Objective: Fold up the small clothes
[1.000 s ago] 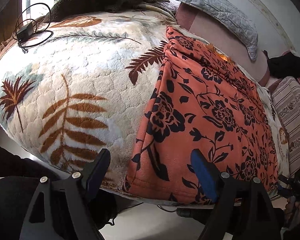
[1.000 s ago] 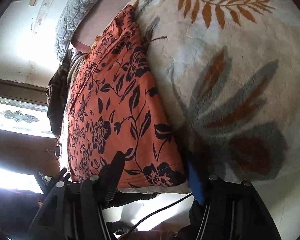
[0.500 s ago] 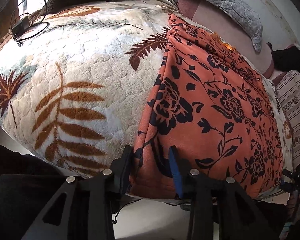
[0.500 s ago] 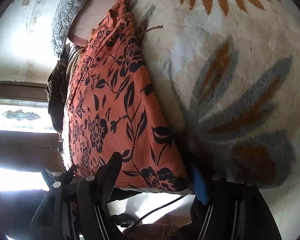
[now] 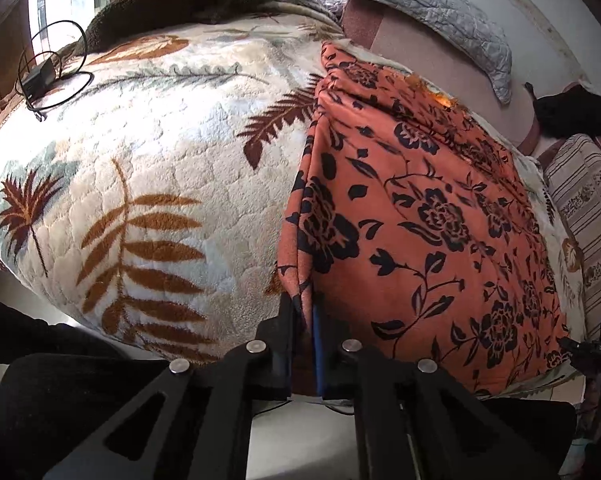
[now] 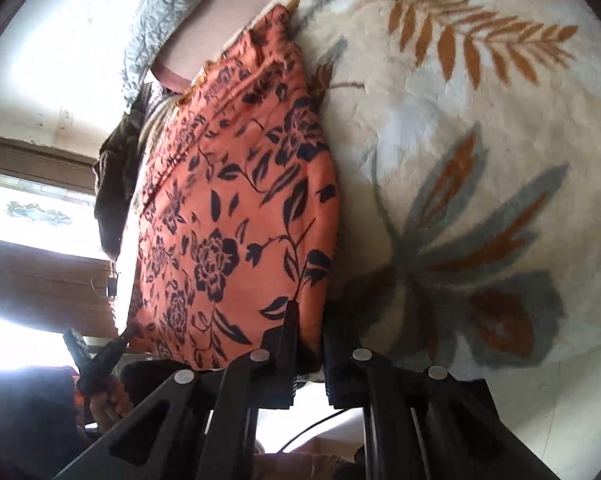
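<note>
Left wrist view: one orange floral garment (image 5: 420,208) lies flat on the leaf-print blanket (image 5: 140,184), below the grey pillow (image 5: 428,4). It looks soft, light and limp, best taken at its near corners. The left gripper (image 5: 304,312) is closing, pinching the garment's near-left corner.

Right wrist view: the right gripper (image 6: 308,328) is closing, pinching the same garment's (image 6: 228,200) other near corner, beside bare blanket (image 6: 460,160).

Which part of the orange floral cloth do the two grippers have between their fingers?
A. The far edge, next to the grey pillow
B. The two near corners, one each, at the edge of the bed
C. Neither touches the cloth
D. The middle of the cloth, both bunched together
B: the left gripper is closing on one near corner of the orange floral cloth, and the right gripper on the other near corner.
</note>
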A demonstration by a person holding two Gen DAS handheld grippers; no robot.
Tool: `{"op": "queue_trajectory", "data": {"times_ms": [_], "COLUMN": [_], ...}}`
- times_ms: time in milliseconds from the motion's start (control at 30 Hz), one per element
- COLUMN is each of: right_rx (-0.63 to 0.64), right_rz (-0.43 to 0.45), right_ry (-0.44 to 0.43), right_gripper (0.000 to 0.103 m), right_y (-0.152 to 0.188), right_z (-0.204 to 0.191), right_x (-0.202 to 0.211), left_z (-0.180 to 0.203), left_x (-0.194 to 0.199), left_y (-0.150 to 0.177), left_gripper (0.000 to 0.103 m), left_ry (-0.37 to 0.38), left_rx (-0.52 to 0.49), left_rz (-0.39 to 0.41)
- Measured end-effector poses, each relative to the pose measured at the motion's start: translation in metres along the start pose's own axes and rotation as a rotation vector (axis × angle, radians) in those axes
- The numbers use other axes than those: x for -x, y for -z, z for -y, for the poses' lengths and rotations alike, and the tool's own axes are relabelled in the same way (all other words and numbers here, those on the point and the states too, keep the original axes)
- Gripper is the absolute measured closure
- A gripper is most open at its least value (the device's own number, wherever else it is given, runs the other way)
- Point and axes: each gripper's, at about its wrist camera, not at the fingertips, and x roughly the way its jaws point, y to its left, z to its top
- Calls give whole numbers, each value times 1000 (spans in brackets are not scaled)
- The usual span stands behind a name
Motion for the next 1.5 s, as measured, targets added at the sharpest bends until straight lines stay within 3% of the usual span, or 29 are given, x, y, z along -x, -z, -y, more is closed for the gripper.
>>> {"op": "queue_trajectory", "data": {"times_ms": [67,167,200,267,467,633,767,900,1167,1333,1400,1500], "right_rx": [-77,-118,-102,-94,-47,-149,-141,-174,-89,-117,-105,-65], "right_rz": [-39,-42,-39,-46,77,-34,8,-29,33,-54,-49,-3], "right_ry": [-1,-50,-39,-27,-116,-56,-86,-88,-156,-122,-104,-135], "right_gripper": [85,85,85,92,94,95,95,95,95,95,95,95], "right_y": [-3,-5,-5,-8,-18,-16,-15,-20,-44,-49,-57,-89], "right_z": [13,20,18,16,-12,18,14,23,-4,5,-2,-20], "right_x": [-16,-19,-18,-15,26,-10,-1,-1,9,-9,-5,5], "left_z": [-4,-6,-5,-5,-4,-16,-14,-18,4,-8,-5,16], "left_x": [-13,-10,-10,-7,34,-11,5,-8,22,-5,3,24], "left_y": [2,4,4,3,-9,-5,-5,-5,-46,-38,-45,-88], "left_gripper": [83,74,78,97,98,97,97,97,97,97,98,98], "left_ry": [-18,22,10,6,71,20,39,16,72,14,30,80], "left_rx": [25,45,32,15,33,87,85,105,82,91,80,28], "left_rz": [-37,-11,-10,-15,84,-62,8,-62,47,-83,-64,30]}}
